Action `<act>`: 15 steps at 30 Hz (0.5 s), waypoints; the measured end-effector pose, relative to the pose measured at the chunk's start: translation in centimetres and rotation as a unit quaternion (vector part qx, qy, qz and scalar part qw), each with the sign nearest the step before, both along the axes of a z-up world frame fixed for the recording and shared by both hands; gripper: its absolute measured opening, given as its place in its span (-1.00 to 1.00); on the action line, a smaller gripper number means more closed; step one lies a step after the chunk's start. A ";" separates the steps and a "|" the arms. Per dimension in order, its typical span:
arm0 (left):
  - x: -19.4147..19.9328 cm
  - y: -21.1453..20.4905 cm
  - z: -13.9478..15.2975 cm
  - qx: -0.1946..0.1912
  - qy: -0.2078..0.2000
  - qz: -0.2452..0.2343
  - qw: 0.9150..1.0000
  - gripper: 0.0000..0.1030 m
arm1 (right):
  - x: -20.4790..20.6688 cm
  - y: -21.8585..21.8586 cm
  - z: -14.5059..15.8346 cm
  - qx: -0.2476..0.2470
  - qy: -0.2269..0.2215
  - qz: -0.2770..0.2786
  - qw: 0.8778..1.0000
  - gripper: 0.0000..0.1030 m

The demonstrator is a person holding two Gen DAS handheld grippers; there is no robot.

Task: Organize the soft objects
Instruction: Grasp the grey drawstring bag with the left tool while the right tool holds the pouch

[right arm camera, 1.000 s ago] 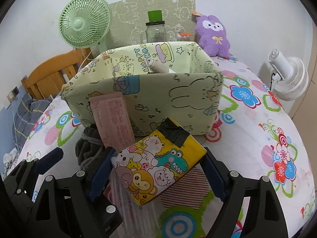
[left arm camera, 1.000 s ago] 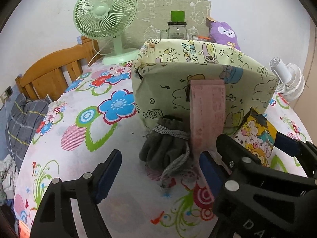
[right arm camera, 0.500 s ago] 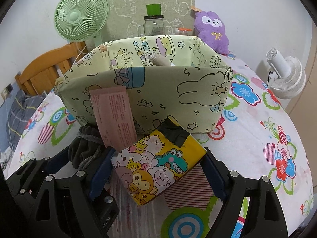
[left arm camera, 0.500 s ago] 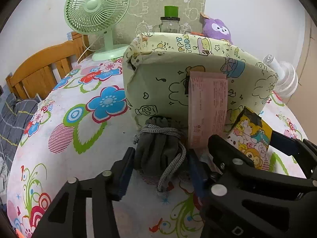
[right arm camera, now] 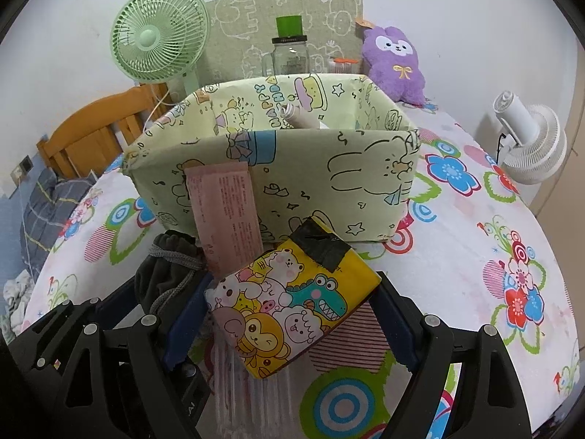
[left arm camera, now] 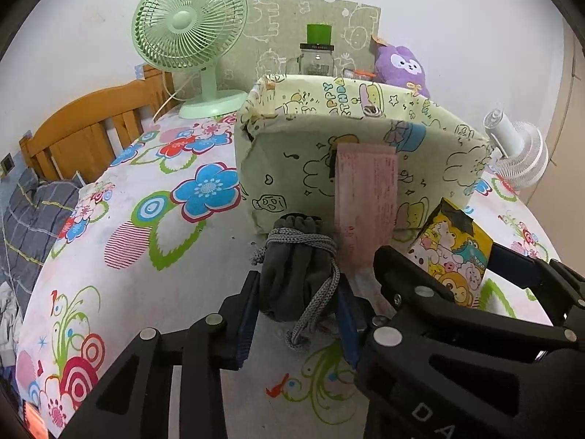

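Flowered tabletop [left arm camera: 120, 219]: left gripper [left arm camera: 298, 301] fingers pinch the grey pouch [left arm camera: 296, 274]; right gripper [right arm camera: 289, 314] fingers bracket the cartoon pack [right arm camera: 292, 307], contact unclear; fabric bin [right arm camera: 292, 172] just beyond both.

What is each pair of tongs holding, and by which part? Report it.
The left tongs are shut on the grey drawstring pouch, gripping the sides of its body below the cord. The right tongs clamp the yellow cartoon packet across its sides.
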State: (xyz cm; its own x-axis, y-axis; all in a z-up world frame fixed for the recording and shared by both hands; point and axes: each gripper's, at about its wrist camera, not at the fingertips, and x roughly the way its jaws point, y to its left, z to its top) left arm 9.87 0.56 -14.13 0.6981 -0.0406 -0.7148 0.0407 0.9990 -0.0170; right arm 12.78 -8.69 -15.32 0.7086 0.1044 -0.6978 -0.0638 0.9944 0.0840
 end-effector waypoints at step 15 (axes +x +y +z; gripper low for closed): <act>-2.0 -1.3 2.2 -0.008 -0.024 0.002 1.000 -0.25 | -2.1 -1.1 2.2 0.006 -0.024 -0.009 1.000 0.69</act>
